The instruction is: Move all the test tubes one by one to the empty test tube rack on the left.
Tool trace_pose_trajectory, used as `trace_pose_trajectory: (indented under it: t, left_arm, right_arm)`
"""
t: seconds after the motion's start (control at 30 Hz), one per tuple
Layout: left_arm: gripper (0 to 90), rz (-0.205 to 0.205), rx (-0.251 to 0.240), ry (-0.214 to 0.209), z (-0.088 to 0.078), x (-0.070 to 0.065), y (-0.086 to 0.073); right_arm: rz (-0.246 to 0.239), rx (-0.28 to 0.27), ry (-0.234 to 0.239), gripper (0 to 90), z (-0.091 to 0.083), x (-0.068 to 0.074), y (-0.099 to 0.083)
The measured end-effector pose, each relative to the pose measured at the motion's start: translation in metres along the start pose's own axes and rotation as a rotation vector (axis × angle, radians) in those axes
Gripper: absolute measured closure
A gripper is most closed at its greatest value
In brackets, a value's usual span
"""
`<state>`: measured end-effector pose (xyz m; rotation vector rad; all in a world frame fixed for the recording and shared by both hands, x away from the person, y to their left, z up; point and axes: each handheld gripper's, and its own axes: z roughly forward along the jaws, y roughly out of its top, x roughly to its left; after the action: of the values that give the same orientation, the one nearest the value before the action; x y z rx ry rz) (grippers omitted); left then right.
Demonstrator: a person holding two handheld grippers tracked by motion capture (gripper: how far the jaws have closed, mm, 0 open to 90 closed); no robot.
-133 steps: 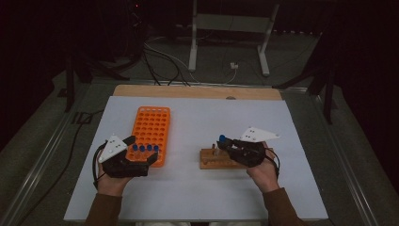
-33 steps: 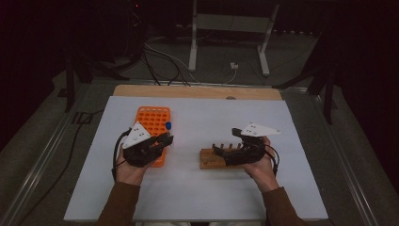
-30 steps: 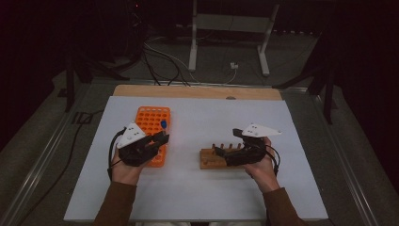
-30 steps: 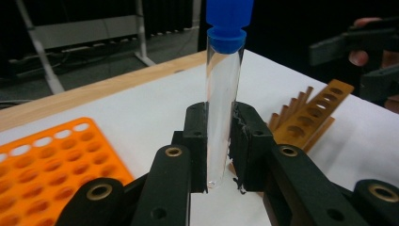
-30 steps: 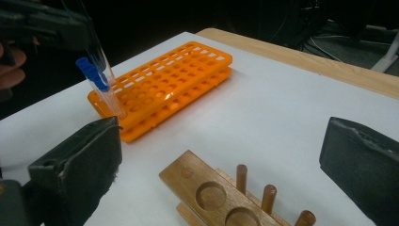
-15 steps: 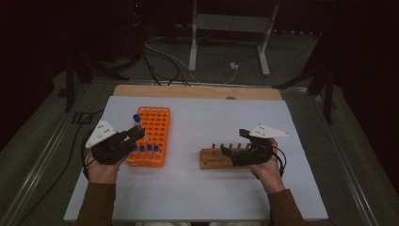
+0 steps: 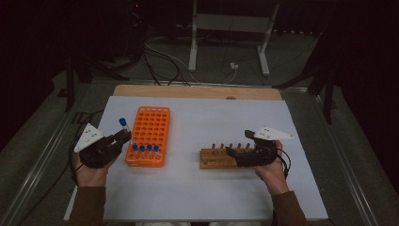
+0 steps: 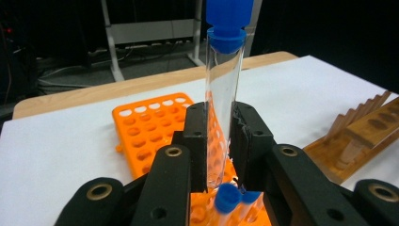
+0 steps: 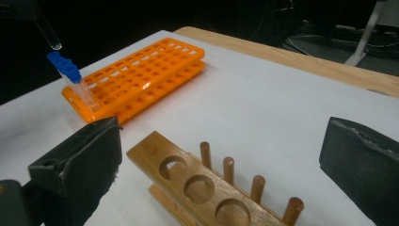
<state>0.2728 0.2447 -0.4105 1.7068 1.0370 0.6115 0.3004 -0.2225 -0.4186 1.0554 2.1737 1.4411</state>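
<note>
Fingers (image 8: 219,141) pinch tube (image 8: 223,101) above white table (image 7: 211,122).

Held test tube (image 8: 225,94): cap cropped by top edge in left gripper view. Its base blurred behind capped tubes (image 8: 230,197). Wooden rack (image 9: 207,188) cut off at bottom edge in right gripper view.

my left gripper (image 7: 123,137) clamps a blue-capped tube (image 7: 124,126) just left of the orange rack (image 7: 149,123), whose near row holds four more capped tubes (image 7: 145,149). my right gripper (image 7: 234,156) sits with its jaws at the wooden stand (image 7: 212,157), on the white table (image 7: 211,117).
</note>
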Motion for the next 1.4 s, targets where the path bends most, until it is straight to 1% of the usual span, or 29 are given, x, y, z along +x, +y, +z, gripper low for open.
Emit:
trace_pose_trajectory:
  t: [0.17, 0.27, 0.33, 0.4, 0.63, 0.77, 0.8, 0.9, 0.97, 1.17, 1.4]
  left_arm:
    - [78.0, -0.001, 0.021, 0.015, 0.001, 0.005, -0.011]
    - [78.0, -0.006, 0.024, 0.017, 0.001, 0.009, -0.018]
    - [78.0, -0.004, 0.04, 0.018, 0.003, 0.011, -0.024]
    - [78.0, -0.011, 0.044, 0.016, 0.004, 0.012, -0.029]
    - [78.0, -0.003, 0.076, 0.004, 0.01, 0.011, -0.043]
    - [78.0, 0.004, 0.104, 0.003, 0.014, 0.01, -0.052]
    - [78.0, 0.006, 0.107, 0.01, 0.015, 0.01, -0.054]
    - [78.1, 0.003, 0.121, 0.014, 0.016, 0.011, -0.057]
    - [78.1, 0.011, 0.137, 0.016, 0.017, 0.011, -0.06]
    - [78.1, 0.016, 0.189, 0.029, 0.021, 0.011, -0.067]
    - [78.2, 0.022, 0.209, 0.036, 0.023, 0.01, -0.069]
  right_arm:
    - [0.003, -0.002, -0.007, 0.0, -0.002, -0.002, -0.001]
    - [0.001, -0.006, -0.011, 0.0, -0.004, -0.002, -0.001]
    - [-0.004, -0.008, -0.014, 0.0, -0.005, -0.002, -0.002]
    - [-0.004, -0.008, -0.015, 0.0, -0.006, -0.003, -0.002]
    - [0.005, -0.005, -0.019, 0.0, -0.008, -0.006, -0.007]
    - [0.008, -0.005, -0.022, 0.0, -0.009, -0.007, -0.01]
    - [0.01, -0.005, -0.022, 0.0, -0.01, -0.008, -0.011]
    - [0.011, -0.008, -0.021, 0.0, -0.01, -0.008, -0.011]
    - [0.014, -0.011, -0.021, 0.0, -0.011, -0.009, -0.012]
    - [0.014, -0.013, -0.021, 0.0, -0.011, -0.008, -0.014]
    - [0.023, -0.012, -0.026, 0.0, -0.013, -0.011, -0.018]
